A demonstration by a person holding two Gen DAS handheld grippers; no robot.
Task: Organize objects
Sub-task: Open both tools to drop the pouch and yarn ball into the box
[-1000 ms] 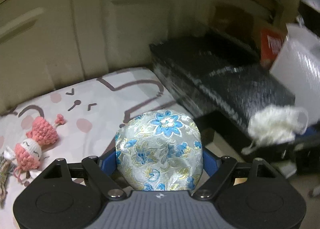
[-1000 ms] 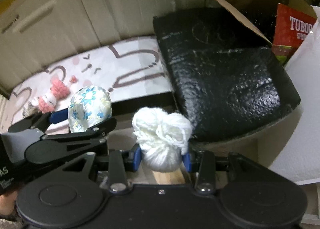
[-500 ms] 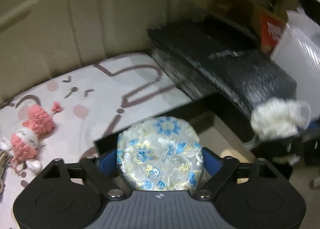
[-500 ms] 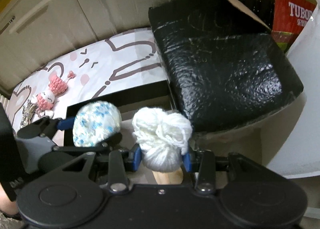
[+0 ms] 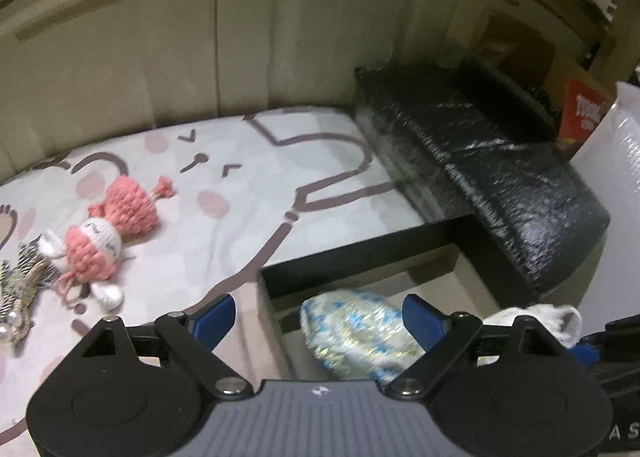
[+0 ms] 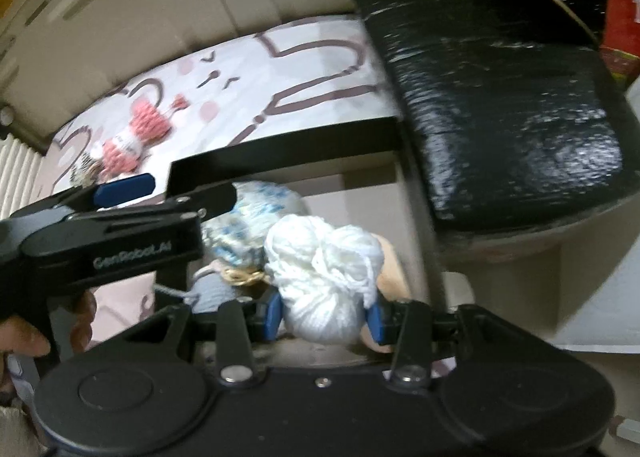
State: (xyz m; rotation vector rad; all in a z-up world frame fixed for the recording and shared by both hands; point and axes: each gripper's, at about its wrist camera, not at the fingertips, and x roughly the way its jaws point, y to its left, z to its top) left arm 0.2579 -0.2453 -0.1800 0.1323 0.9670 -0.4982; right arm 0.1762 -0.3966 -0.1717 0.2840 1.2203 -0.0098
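In the left wrist view my left gripper (image 5: pixel 320 321) stands open over a black-rimmed cardboard box (image 5: pixel 360 253). The blue-flowered silk pouch (image 5: pixel 352 333) lies loose inside the box below the fingers, and the left pad is well clear of it. The right wrist view shows my right gripper (image 6: pixel 324 319) holding a white yarn ball (image 6: pixel 324 281) above the same box (image 6: pixel 280 153). Its blue pads still touch the ball while the jaws are opening. The pouch (image 6: pixel 256 213) sits just behind the ball, under the left gripper (image 6: pixel 172 191).
A pink crochet doll (image 5: pixel 108 229) and a metallic trinket (image 5: pixel 20 281) lie on the cartoon-print sheet to the left. A black wrapped package (image 5: pixel 500 177) borders the box on the right, with a red carton (image 5: pixel 580 117) behind it. Grey and peach items (image 6: pixel 212 293) lie in the box.
The left gripper opened and the floral pouch dropped from it into the box. The right gripper came down closer to the box with the yarn ball.
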